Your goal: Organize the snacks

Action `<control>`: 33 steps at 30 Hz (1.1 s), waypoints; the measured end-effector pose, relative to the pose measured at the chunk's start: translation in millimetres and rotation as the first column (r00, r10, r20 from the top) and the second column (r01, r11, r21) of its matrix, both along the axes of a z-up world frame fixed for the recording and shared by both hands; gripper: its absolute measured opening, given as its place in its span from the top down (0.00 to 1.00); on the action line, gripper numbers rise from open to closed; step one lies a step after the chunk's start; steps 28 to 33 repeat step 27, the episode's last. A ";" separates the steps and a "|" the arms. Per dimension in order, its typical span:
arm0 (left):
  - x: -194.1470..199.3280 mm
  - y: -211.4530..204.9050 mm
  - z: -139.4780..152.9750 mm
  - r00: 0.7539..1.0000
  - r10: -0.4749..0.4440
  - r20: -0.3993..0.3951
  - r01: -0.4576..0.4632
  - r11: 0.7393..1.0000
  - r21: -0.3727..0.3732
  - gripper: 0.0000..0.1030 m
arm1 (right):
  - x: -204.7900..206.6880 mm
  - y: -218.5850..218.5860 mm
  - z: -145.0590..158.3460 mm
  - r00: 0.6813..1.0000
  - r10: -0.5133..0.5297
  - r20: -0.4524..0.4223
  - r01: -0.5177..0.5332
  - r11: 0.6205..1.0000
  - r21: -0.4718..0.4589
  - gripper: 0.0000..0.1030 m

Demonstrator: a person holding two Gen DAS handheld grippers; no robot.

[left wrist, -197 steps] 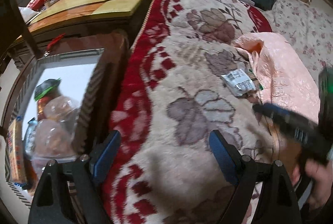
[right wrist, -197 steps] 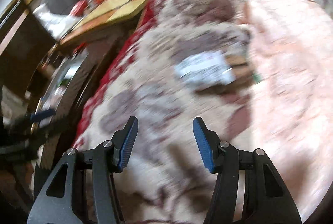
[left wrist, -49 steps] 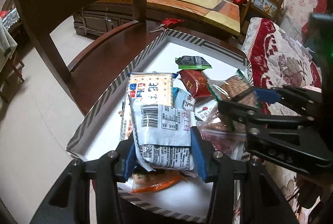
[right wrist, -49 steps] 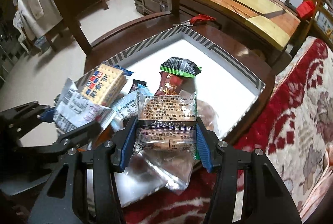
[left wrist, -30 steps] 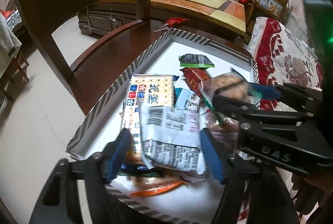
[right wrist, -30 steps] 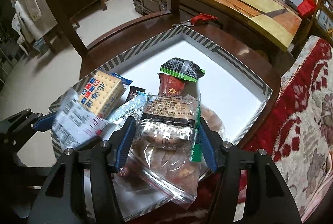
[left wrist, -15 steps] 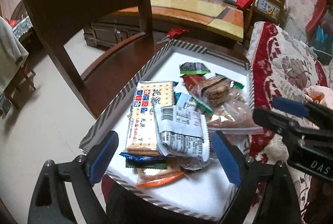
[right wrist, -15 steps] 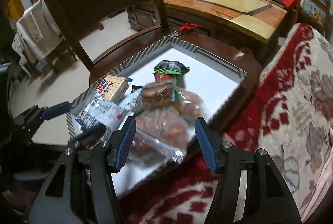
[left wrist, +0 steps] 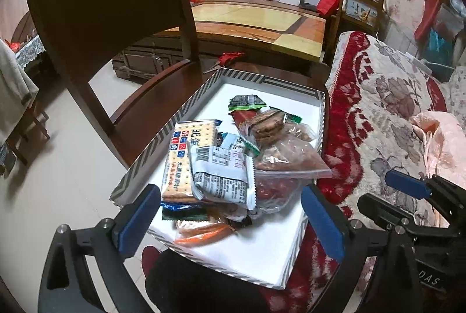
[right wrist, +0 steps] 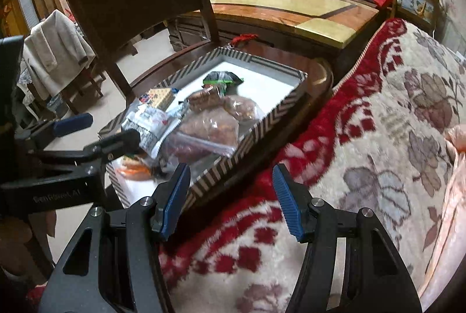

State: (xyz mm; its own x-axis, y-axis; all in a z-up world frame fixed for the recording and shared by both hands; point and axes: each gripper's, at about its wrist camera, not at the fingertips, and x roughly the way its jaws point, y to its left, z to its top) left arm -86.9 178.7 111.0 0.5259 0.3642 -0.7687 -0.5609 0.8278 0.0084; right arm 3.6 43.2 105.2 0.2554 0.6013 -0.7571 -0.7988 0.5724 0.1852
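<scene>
A white tray (left wrist: 303, 228) with a striped rim sits on a dark wooden chair (left wrist: 139, 103). The snacks are piled in the near half of the tray. The far half is mostly bare white.

On the left of the pile lies a cracker pack (left wrist: 186, 158) with blue and red squares. A white packet (left wrist: 222, 176) with a barcode leans on it, just to its right. Right of that is a clear bag (left wrist: 285, 158) full of brown snacks, and a cookie pack (left wrist: 266, 125) rests on its far end. A green packet (left wrist: 246, 102) lies alone, farther back. An orange packet (left wrist: 204, 234) pokes out at the near edge of the pile.

The left gripper (left wrist: 230, 222) hangs over the near end of the tray. Its jaws are wide apart and hold nothing. The pile shows between them.

The right gripper (right wrist: 230, 199) is off to the right of the tray, over a fuzzy red and cream blanket (right wrist: 378, 138). Its jaws are apart too, and they are empty. In the left wrist view it shows at the right edge, near a pink cloth (left wrist: 445, 138).

Behind the chair is a long table (left wrist: 256, 21) with a yellow and orange top. Something red (left wrist: 230, 56) lies on the chair seat past the tray.
</scene>
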 end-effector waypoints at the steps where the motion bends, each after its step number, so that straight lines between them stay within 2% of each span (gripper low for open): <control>1: -0.7 -1.6 0.7 1.000 0.000 0.004 0.000 1.000 -0.003 0.04 | -0.4 -2.9 -0.5 1.000 -0.003 -0.002 0.003 1.000 0.001 0.43; 16: -3.0 -12.0 5.7 0.999 -0.021 0.023 0.022 1.000 -0.002 0.04 | -10.7 -8.5 6.6 1.000 0.013 0.027 -0.013 1.000 0.003 0.43; 33: -1.9 -19.7 6.8 0.998 -0.051 0.045 0.050 0.998 0.027 0.04 | -9.9 -12.7 3.7 1.000 0.011 0.015 -0.010 1.000 -0.004 0.43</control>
